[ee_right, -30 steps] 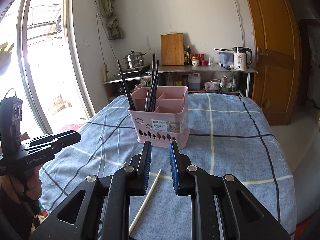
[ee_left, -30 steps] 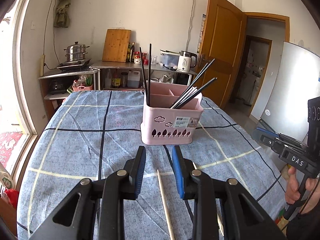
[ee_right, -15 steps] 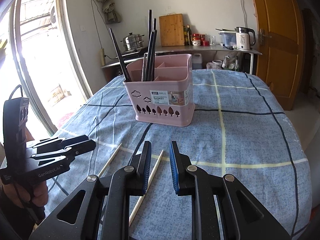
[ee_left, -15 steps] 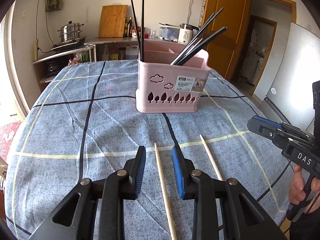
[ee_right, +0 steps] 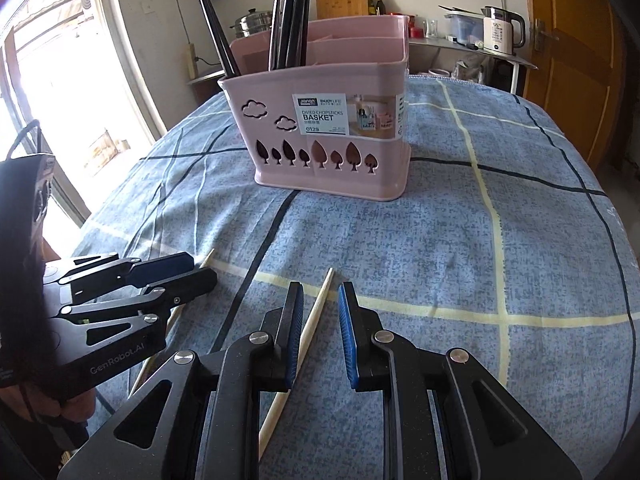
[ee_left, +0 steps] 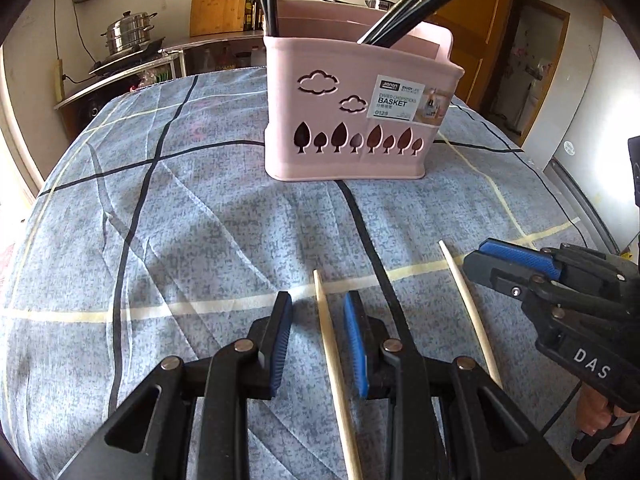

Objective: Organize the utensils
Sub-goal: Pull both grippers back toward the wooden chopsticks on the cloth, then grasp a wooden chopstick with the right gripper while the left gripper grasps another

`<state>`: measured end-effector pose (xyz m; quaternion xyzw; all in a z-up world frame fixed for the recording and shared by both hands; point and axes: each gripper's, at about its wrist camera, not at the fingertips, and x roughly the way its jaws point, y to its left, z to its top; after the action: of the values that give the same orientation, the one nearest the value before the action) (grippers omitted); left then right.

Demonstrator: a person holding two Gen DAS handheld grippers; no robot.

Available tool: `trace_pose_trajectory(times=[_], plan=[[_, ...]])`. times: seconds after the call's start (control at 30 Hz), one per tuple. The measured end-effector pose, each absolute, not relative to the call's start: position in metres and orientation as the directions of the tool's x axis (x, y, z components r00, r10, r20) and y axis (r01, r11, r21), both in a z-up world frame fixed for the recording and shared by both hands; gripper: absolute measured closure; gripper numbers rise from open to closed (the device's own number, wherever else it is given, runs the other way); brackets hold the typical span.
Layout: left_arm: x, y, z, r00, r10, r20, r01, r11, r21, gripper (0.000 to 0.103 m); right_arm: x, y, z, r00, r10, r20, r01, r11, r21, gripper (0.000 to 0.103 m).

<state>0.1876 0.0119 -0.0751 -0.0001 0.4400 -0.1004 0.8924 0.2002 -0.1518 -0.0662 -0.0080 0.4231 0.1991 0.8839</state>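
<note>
Two pale wooden chopsticks lie on the blue plaid tablecloth in front of a pink divided basket that holds several black chopsticks. My left gripper is low over the cloth and open, with one wooden chopstick lying between its jaws, untouched. The other wooden chopstick lies between the open jaws of my right gripper, close to its left pad. The left gripper covers most of its chopstick in the right wrist view.
Behind the table runs a counter with a steel pot, a wooden cutting board and a white kettle. A wooden door stands at the right, a bright window at the left. The cloth falls away at the table's edges.
Both grippers have come down and forward toward the cloth, tilting more steeply. The basket now looms larger, and each wooden chopstick lies between a gripper's jaws. Jaw widths are unchanged.
</note>
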Motion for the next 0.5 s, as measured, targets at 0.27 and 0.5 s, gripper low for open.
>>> trace_pose_trajectory(times=[0.27,0.5], plan=[[0.186,-0.005,-0.076,0.61,-0.107,-0.785,0.186,0.983,0.01,0.078,0.21,-0.138,-0.077,0.539,0.301,-0.786,-0.358,0.927,0.109,0.088],[0.192,0.0,-0.075,0.604,-0.12,-0.788,0.175,0.984,-0.016,0.096,0.211,-0.14,-0.076,0.53,0.319,-0.786,-0.359,0.924,0.133,0.098]])
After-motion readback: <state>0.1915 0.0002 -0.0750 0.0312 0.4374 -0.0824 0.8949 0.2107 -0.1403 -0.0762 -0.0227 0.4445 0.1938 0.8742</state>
